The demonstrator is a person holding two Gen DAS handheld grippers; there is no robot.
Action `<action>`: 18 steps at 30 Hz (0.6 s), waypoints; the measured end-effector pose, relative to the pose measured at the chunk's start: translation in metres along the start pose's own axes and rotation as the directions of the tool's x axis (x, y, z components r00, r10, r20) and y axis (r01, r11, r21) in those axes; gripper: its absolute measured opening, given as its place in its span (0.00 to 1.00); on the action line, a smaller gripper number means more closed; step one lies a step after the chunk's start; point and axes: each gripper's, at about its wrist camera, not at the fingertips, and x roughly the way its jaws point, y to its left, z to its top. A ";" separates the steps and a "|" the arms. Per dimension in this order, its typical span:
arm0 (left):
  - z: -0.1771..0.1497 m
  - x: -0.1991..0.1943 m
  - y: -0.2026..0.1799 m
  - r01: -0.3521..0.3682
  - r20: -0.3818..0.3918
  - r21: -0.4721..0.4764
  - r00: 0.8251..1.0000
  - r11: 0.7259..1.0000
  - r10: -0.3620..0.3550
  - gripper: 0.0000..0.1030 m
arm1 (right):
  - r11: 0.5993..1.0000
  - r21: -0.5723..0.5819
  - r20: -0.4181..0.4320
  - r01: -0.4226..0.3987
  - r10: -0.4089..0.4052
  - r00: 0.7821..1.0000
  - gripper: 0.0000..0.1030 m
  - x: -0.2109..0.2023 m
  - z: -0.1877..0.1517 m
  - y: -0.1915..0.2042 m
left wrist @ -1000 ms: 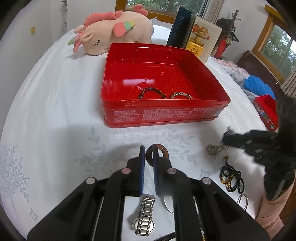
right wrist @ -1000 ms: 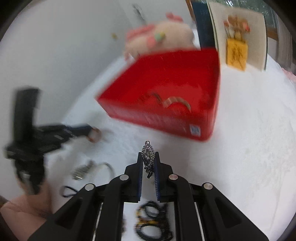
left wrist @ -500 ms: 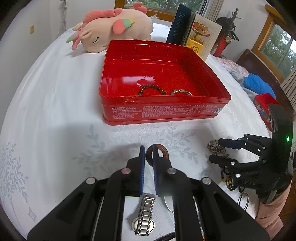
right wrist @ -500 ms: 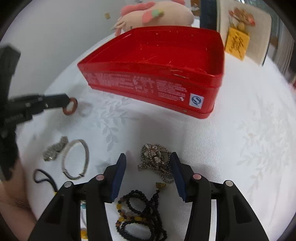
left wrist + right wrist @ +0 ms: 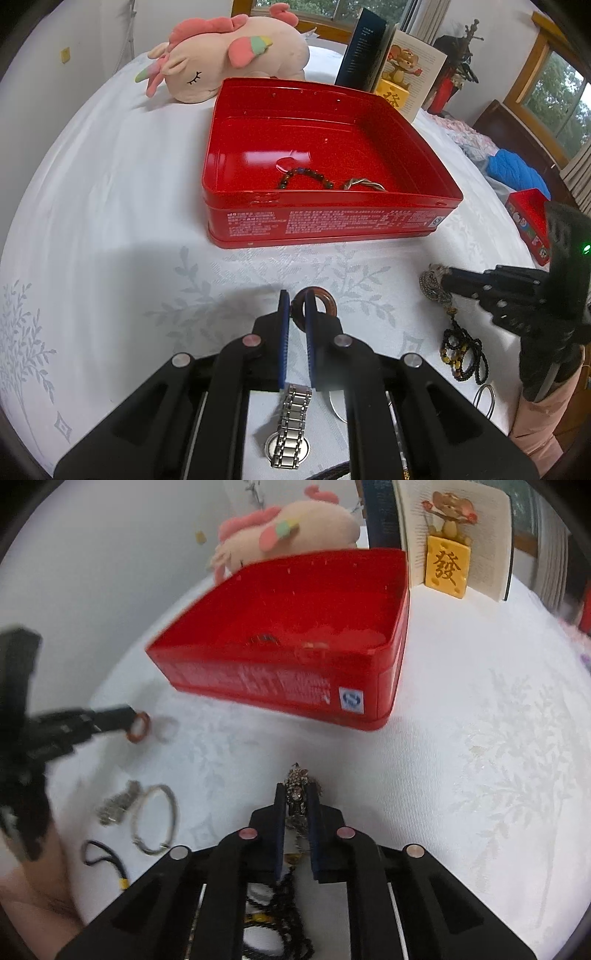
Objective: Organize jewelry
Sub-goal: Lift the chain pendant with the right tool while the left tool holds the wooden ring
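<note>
Jewelry on the bench (image 5: 110,221): left tool (image 5: 296,301) clamps a brown ring (image 5: 325,300); right tool (image 5: 297,795), jaws just closed, grips a metallic pendant (image 5: 300,779) near the red tin (image 5: 325,229).

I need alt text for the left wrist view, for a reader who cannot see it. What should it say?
The left tongs are shut on a brown ring above a white tablecloth. Beyond them an open red tin holds a beaded bracelet and a twisted metal bangle. On the right, the right tongs grip a silvery chain piece.
</note>
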 end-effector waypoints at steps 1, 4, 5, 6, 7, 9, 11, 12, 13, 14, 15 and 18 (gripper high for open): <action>0.000 0.000 0.000 0.001 0.001 0.001 1.000 1.000 -0.001 0.07 | 1.000 0.004 0.008 -0.019 0.019 1.000 0.10 -0.005 0.001 0.000; 0.000 -0.001 -0.001 0.005 0.004 0.003 1.000 1.000 -0.005 0.07 | 0.997 0.010 0.037 -0.074 0.074 0.997 0.10 -0.016 0.004 0.002; 0.000 -0.002 -0.002 0.006 0.006 0.003 1.000 1.000 -0.006 0.07 | 0.997 0.012 0.043 -0.082 0.082 0.996 0.10 -0.018 0.005 0.002; 0.000 -0.002 -0.002 0.007 0.008 0.004 1.000 1.000 -0.007 0.07 | 0.995 0.014 0.052 -0.097 0.096 0.994 0.10 -0.021 0.006 0.002; 0.000 -0.003 -0.003 0.008 0.010 0.004 1.000 1.000 -0.009 0.07 | 0.994 0.016 0.059 -0.111 0.110 0.992 0.10 -0.025 0.008 0.002; 0.000 -0.005 -0.003 0.012 0.013 0.003 1.000 1.000 -0.012 0.07 | 0.992 0.012 0.079 -0.124 0.123 0.989 0.10 -0.032 0.011 0.005; 0.000 -0.006 -0.004 0.015 0.016 0.003 1.000 1.000 -0.015 0.07 | 0.990 0.007 0.100 -0.139 0.138 0.985 0.10 -0.040 0.014 0.006; 0.000 -0.007 -0.005 0.015 0.018 0.003 1.000 1.000 -0.015 0.07 | 0.990 0.000 0.108 -0.140 0.139 0.984 0.10 -0.044 0.015 0.007; 0.000 -0.008 -0.006 0.016 0.020 0.006 1.000 1.000 -0.016 0.07 | 0.991 -0.004 0.108 -0.131 0.130 0.986 0.10 -0.045 0.016 0.007; 0.000 -0.007 -0.006 0.017 0.020 0.006 1.000 1.000 -0.017 0.07 | 0.997 -0.008 0.102 -0.081 0.081 0.991 0.10 -0.043 0.016 0.009; 0.000 -0.007 -0.006 0.018 0.019 0.005 1.000 1.000 -0.018 0.07 | 0.998 -0.009 0.091 -0.063 0.064 0.994 0.10 -0.040 0.015 0.006; 0.000 -0.006 -0.005 0.020 0.014 0.002 1.000 1.000 -0.021 0.07 | 1.000 -0.009 0.015 -0.024 0.024 1.000 0.10 -0.015 0.012 0.005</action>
